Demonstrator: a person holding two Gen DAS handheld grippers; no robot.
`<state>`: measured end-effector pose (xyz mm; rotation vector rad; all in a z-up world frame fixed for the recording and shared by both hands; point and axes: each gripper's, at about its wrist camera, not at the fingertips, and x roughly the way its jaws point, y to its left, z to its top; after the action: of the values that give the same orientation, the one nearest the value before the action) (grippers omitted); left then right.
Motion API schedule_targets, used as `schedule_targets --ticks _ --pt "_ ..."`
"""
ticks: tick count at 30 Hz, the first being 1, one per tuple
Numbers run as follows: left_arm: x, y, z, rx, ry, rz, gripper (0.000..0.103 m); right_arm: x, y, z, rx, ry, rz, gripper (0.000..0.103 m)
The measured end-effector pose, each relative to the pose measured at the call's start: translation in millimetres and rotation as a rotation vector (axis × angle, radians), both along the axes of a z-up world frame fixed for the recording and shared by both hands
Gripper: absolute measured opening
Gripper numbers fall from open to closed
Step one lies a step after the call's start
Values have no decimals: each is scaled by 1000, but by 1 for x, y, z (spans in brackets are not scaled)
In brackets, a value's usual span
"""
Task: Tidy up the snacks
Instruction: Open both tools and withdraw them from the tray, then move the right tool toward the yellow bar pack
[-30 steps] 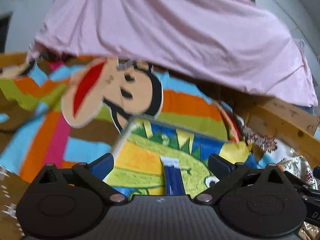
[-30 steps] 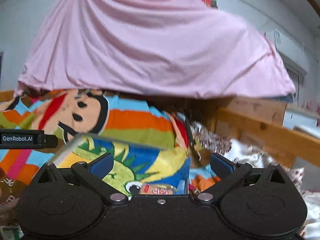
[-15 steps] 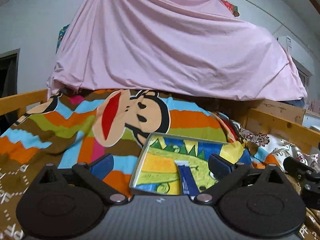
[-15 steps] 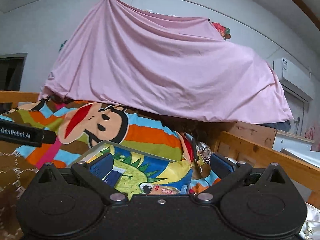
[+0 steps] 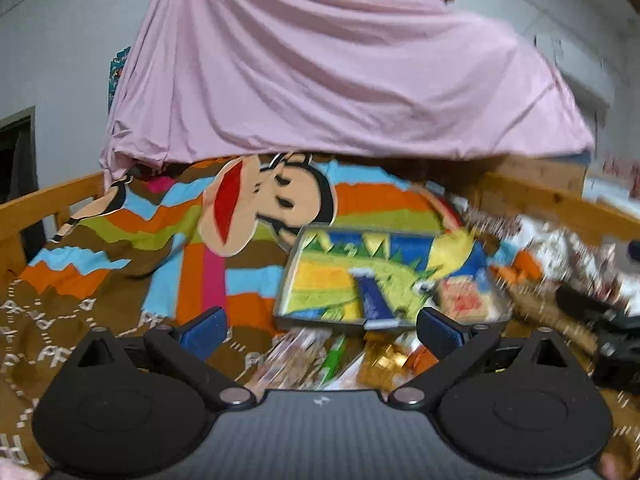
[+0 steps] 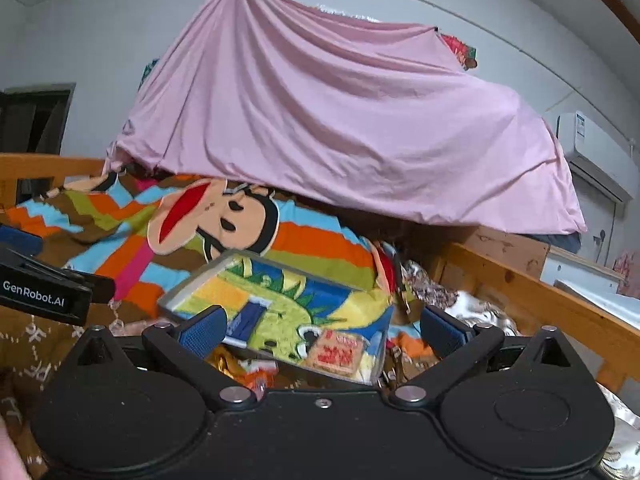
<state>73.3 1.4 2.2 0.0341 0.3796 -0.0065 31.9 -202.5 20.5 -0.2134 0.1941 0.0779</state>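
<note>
1. Blue-padded left gripper [image 5: 320, 327]: jaws spread wide, nothing between them. Right gripper [image 6: 322, 327]: same, spread and empty.
2. Loose snacks [image 5: 340, 360] lie on the blanket right in front of the left gripper: long wrapped packets, a green stick pack, a gold-foil piece [image 5: 380, 364]. 0.5 s ago the left view showed none of these below the tray; the camera has pulled back and tipped down enough to expose them. The right view catches the gold and orange wrappers [image 6: 244, 368] at its near edge.
3. Tray [image 5: 296, 256] with the dinosaur print sits flat on the bed just beyond the loose snacks. It looks smaller and farther off in the left view than 0.5 s and 1.0 s ago.
4. In the tray: blue packet [image 5: 370, 296] lying lengthwise near the centre, red-and-tan packet [image 6: 338, 354] at the near right corner. Same places as 0.5 s ago.
5. Left-view frame is motion-blurred, worst on the right side; small items there are unreadable.
6. Striped monkey-print blanket [image 5: 168, 240] covers the bed behind and left of the tray.
7. Wooden bed rail [image 6: 532, 296] runs along the right.
8. Pink sheet [image 6: 340, 128] hangs across the back, more of it and the wall in view than 1.0 s ago.
</note>
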Motion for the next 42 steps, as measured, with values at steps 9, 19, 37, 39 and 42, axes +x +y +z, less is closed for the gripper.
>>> schedule_targets --ticks 9,19,37,39,42 --pt "-4 6 -10 15 119 41 103 -4 4 -15 -45 158 -27 102" --pt "-4 5 -18 28 218 50 103 5 12 -30 -74 291 -17 102" --pt "16 6 -26 10 347 55 103 22 17 -44 -102 411 -8 102" --pt "18 7 -27 -2 361 53 103 27 15 -45 -85 429 -2 102" --pt "24 7 -28 -18 381 40 103 34 11 -44 -63 449 2 102"
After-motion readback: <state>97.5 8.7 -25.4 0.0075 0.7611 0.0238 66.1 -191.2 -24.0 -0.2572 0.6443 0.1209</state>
